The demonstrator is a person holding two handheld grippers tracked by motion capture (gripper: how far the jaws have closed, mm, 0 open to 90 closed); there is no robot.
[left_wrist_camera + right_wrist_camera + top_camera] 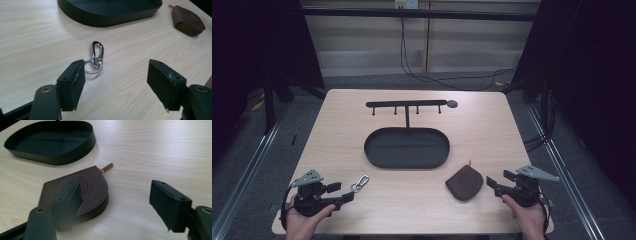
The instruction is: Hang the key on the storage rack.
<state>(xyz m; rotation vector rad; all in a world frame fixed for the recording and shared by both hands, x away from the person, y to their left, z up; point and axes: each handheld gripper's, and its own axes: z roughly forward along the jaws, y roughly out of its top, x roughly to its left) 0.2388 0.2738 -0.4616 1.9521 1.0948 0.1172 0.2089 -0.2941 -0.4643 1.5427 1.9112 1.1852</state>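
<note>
Pale wood-grain table fills the foreground, set in a dim room with dark curtains at both sides and a light wall panel behind.

Nearest, at the table's front edge, a person's hands hold the two grippers. At the front left corner the left gripper rests low over the table, jaws spread apart with nothing between them. Just beyond its tips lies a silver carabiner clip with a key ring attached; in the left gripper view the clip lies flat on the wood, its ring close to the left jaw's tip, and whether they touch cannot be told.

At the front right corner the right gripper is likewise released, jaws wide and gripping nothing. Just beside its tips, toward the table's middle, lies a brown leather pouch, flat, with a small zipper pull pointing away. In the right gripper view the pouch sits partly behind the left jaw, while the other jaw stands over bare wood.

Farther on, at mid-table, sits a black oval tray. Behind it rises a black stand with a crossbar of hooks.
</note>
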